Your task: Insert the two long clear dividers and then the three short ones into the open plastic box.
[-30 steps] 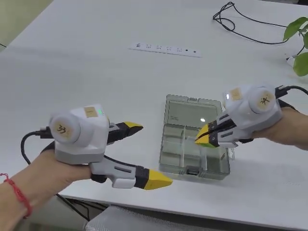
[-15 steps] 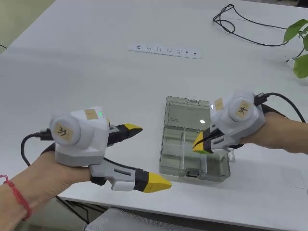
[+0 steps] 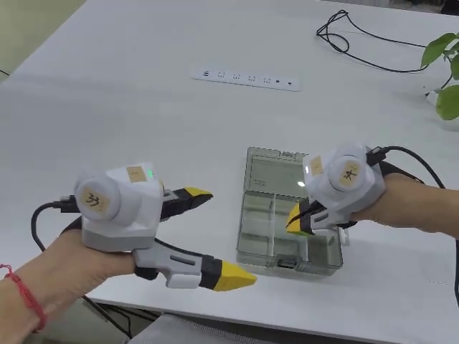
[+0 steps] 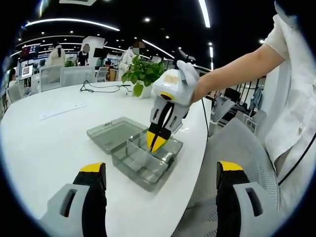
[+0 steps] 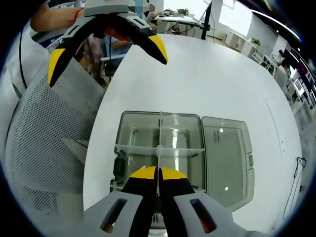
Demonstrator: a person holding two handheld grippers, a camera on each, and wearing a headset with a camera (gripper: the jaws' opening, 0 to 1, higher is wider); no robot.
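The open clear plastic box [image 3: 267, 233] lies near the table's front edge, its lid [image 3: 272, 172] flat behind it. Clear dividers stand inside it, one along and one across [image 5: 170, 148]. My right gripper [image 3: 295, 218] hovers over the box's middle, shut on a thin clear divider [image 5: 159, 148] held edge-on and pointing down into the tray. From the left gripper view, that gripper [image 4: 157, 140] has its tips just inside the box [image 4: 143, 160]. My left gripper [image 3: 222, 235] is open and holds nothing, left of the box and above the table edge.
A white power strip [image 3: 244, 77] lies farther back. A black cable [image 3: 358, 43] loops at the back right beside green plant leaves [image 3: 446, 72]. A mesh chair [image 5: 44, 148] stands below the table's near edge [image 3: 301, 326].
My right gripper has moved left and down with the divider, from the box's right side to over its middle. The left gripper has stayed about where it was.
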